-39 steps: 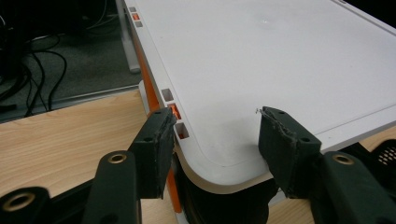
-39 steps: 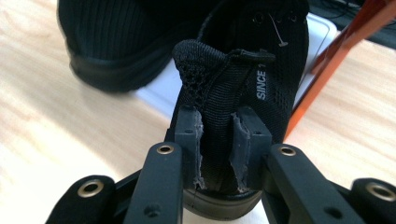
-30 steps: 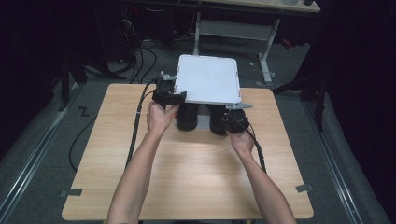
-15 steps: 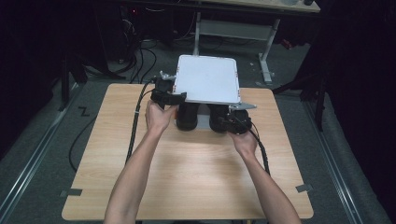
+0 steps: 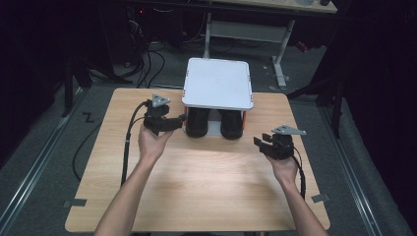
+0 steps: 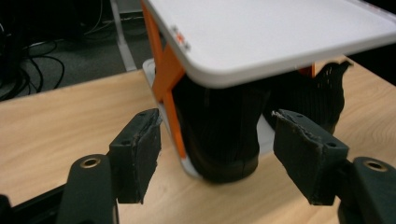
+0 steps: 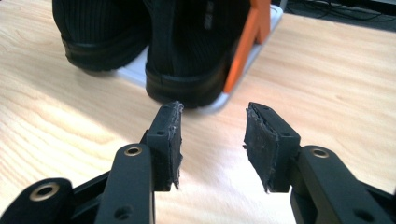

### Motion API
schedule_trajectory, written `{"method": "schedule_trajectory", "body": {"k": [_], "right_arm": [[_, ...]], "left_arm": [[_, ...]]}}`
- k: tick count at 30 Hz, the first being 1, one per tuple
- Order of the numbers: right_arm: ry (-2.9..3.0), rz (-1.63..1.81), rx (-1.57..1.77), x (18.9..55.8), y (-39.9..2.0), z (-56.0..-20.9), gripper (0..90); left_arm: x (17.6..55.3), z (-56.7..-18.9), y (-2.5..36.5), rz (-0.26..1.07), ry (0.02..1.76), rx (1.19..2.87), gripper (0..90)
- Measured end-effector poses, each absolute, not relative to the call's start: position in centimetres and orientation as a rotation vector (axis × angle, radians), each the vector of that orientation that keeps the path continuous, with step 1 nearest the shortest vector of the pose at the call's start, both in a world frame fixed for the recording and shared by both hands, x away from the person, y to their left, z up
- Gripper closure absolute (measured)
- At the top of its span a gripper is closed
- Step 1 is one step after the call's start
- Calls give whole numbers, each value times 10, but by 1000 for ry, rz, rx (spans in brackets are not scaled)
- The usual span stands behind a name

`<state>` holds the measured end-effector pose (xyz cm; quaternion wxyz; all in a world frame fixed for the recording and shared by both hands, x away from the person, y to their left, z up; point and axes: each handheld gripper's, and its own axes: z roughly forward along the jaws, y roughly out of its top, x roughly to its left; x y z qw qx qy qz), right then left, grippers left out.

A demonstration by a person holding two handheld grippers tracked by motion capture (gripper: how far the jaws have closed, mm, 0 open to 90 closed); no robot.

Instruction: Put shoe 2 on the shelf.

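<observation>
A small rack with a white top (image 5: 218, 82) and orange supports (image 6: 166, 74) stands at the table's far middle. Two black shoes sit under it on its white base, heels toward me: the left shoe (image 5: 198, 124) and the right shoe (image 5: 231, 125). My left gripper (image 5: 181, 119) is open just left of the left shoe. In the left gripper view the left gripper (image 6: 217, 119) frames that shoe's heel (image 6: 219, 135) without touching it. My right gripper (image 5: 259, 142) is open and empty, well to the right of the rack. In the right gripper view the right gripper (image 7: 212, 109) stands short of the right shoe (image 7: 191, 51).
The wooden table (image 5: 196, 191) has wide bare room in front of the rack. Black cables (image 5: 129, 142) trail from the left gripper over the table's left side. Beyond the table's far edge stand a desk frame (image 5: 282, 54) and floor cables (image 5: 147, 59).
My right gripper has drawn back from the right shoe, moving right and toward me. My left gripper has shifted slightly left and nearer, still beside the left shoe.
</observation>
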<state>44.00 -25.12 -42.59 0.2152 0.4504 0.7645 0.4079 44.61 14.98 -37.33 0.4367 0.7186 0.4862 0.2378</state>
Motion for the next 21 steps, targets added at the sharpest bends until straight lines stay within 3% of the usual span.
{"method": "schedule_trajectory", "body": {"k": [21], "right_arm": [[2062, 1129, 1348, 402, -307, -456, 548]], "left_arm": [[386, -436, 169, 516, 1303, 1747, 328]]}}
